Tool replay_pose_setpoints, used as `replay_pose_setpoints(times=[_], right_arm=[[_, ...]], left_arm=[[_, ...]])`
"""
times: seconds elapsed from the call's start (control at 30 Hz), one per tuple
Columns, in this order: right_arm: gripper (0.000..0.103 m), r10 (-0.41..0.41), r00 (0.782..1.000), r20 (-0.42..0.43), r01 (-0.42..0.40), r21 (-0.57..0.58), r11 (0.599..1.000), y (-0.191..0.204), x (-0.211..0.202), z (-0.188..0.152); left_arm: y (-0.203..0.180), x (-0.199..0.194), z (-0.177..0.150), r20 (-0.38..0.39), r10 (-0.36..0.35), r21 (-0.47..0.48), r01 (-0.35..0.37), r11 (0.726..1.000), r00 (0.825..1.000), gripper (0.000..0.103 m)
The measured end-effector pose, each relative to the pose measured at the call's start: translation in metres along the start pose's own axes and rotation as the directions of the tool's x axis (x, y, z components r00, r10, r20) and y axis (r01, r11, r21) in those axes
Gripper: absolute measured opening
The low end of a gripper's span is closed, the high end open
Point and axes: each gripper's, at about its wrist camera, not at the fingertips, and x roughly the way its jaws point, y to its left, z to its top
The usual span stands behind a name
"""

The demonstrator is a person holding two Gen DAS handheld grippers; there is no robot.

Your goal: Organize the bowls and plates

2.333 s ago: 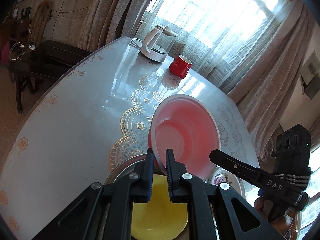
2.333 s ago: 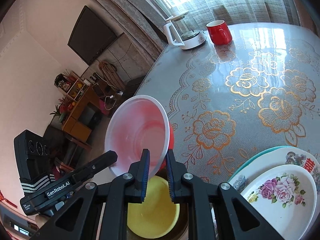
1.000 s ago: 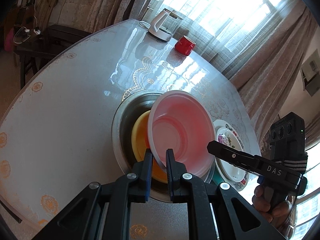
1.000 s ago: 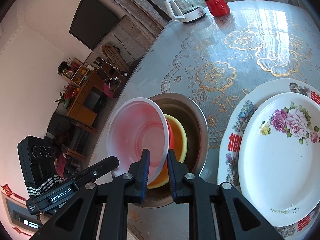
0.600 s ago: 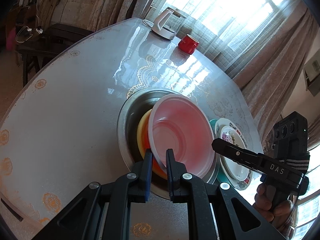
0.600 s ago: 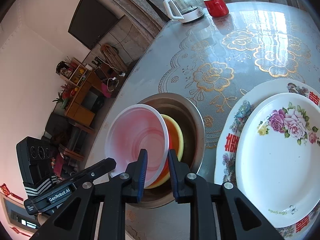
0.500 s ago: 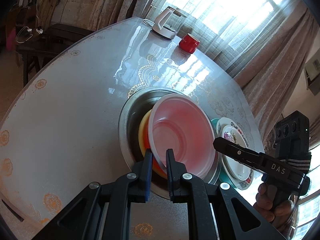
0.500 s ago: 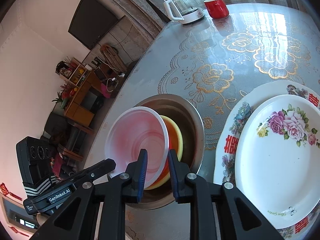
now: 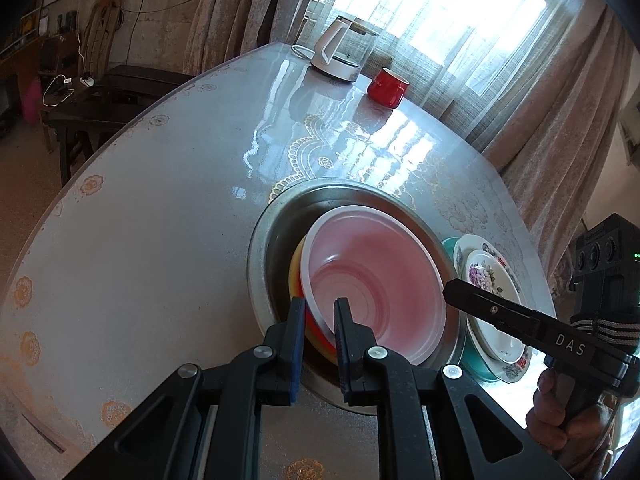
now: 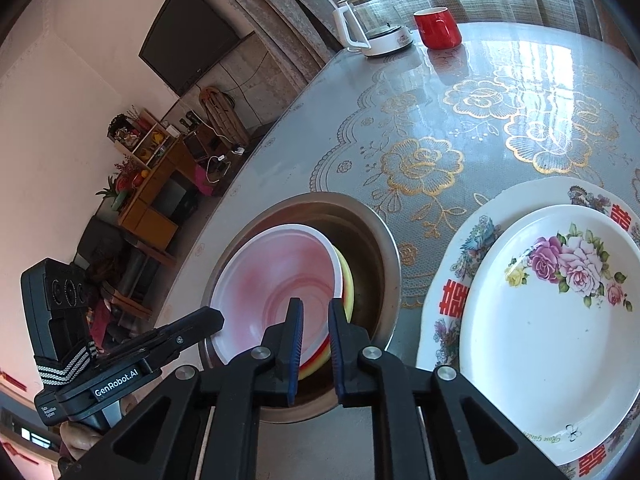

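Bright daylight through the curtained window (image 9: pixel 452 8) blows out the panes, glare streaks the glossy worktop (image 9: pixel 344 140); frames sharp, fisheye-bent with dark vignetted corners.

"DAS" on the right gripper (image 9: pixel 456 295); "GenRobot.AI" on the left gripper (image 10: pixel 216 318); "Rose Garden" on the floral plate (image 10: pixel 552 344)

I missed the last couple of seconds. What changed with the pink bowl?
The pink bowl, gripped by both the left gripper and the right gripper, came down into the metal basin onto the yellow bowl. The right jaws just closed further. Plates, mug and kettle stayed put.
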Motion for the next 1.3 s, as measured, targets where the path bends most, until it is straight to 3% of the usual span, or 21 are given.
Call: replay_pose_setpoints(times=[0.43,0.6,0.9,1.3], right_arm=[[0.013,-0.094,0.995,0.024,0.095,-0.057,0.994,0.002,-0.002,-0.004],[0.016,-0.080,0.997,-0.001,0.080,-0.083,0.993,0.006,0.000,-0.008],[0.015,-0.145,0.989,0.023,0.147,-0.150,0.978,0.014,0.003,-0.009],[0.016,-0.167,0.986,-0.009,0.161,-0.223,0.961,0.021,0.005,-0.009]], left_arm=[[-0.012,0.006,-0.001,0.035,0.083,0.099,-0.086,0.991,0.996,0.014],[-0.016,0.007,-0.004,0.044,0.103,0.125,-0.108,0.986,0.994,0.015],[-0.020,0.012,-0.002,0.059,0.127,0.149,-0.135,0.980,0.990,0.019],[-0.026,0.017,-0.004,0.073,0.161,0.187,-0.172,0.967,0.984,0.019]])
